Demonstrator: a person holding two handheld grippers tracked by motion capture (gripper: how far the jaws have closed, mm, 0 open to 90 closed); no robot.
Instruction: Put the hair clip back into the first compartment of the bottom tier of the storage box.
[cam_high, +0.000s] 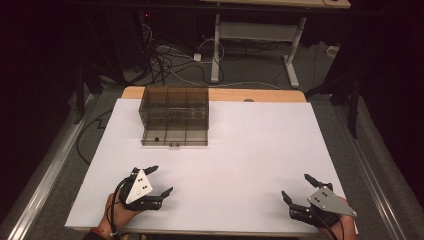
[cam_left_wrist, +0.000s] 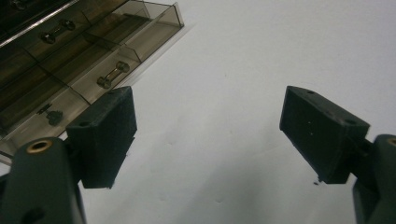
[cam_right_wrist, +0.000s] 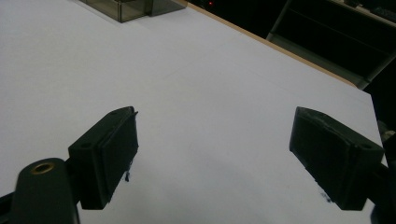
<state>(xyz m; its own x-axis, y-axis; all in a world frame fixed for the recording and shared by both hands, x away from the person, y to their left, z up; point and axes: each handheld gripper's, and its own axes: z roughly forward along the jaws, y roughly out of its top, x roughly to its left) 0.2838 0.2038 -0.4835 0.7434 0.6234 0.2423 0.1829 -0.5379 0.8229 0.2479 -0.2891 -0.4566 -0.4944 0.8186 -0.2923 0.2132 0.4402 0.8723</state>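
Organizer box (cam_high: 174, 116), the smoky see-through one with the little compartments, is what I'm set up for, and it sits toward the far left of the white tabletop (cam_high: 250, 150), well apart from both my hands. Nearest to me, my left gripper (cam_high: 154, 181) and right gripper (cam_high: 296, 186) are parked at the near edge, jaws spread wide on both, nothing in either; I'd guess that's just a ready stance with each hand on its own side. The left one is angled up toward the box, so it's probably the one that goes first. In the left gripper view I can make out small metal barbell-looking bits (cam_left_wrist: 113, 74) in a couple of compartments and a dark little piece (cam_left_wrist: 53, 116) in the closest one, but the tinted walls make it hard to say what they really are. From the right gripper view just a corner of the box (cam_right_wrist: 126, 7) pokes in, cut off at the top.
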